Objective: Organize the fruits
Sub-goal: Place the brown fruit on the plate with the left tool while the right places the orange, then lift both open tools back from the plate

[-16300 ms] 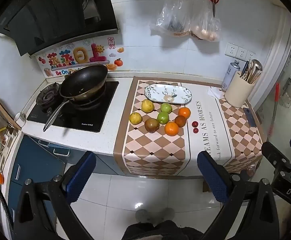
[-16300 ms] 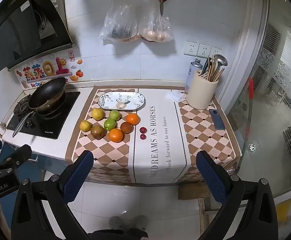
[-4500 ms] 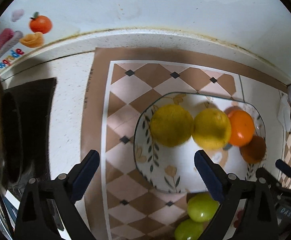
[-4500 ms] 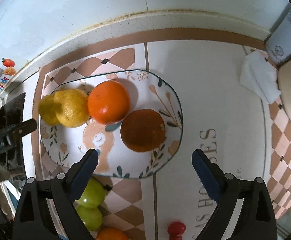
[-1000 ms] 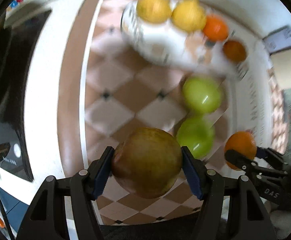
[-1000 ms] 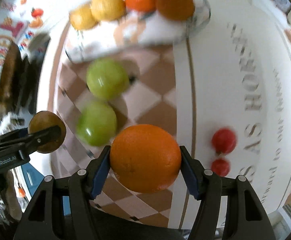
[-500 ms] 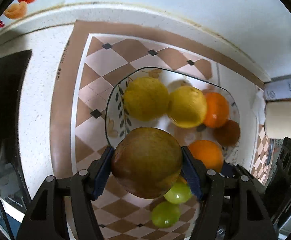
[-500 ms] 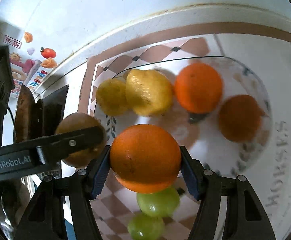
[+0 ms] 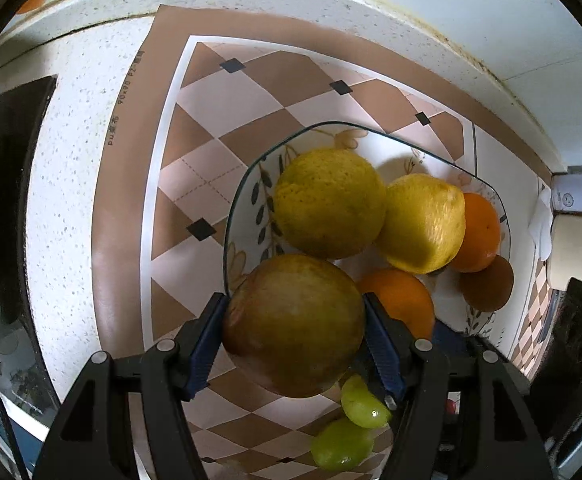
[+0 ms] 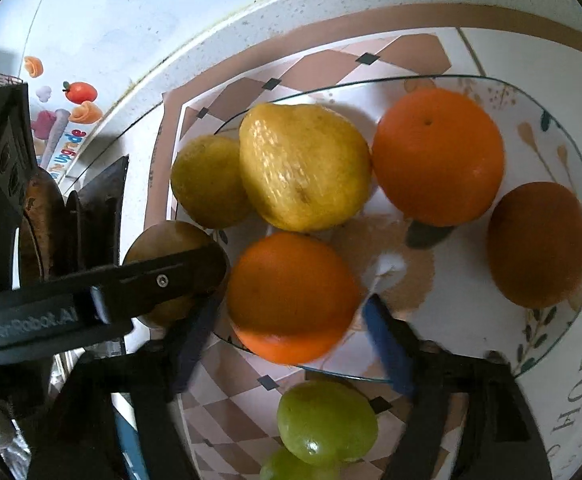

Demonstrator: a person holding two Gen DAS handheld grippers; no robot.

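**Both grippers at plate**

Left gripper [image 9: 295, 330] clamped on brown-green pear [image 9: 293, 326], held over the near-left rim of the plate [image 10: 563, 128]. Right gripper [image 10: 287, 336] jaws opening; glossy orange [image 10: 291, 296] sits between them, pads clear, at the plate's near edge.
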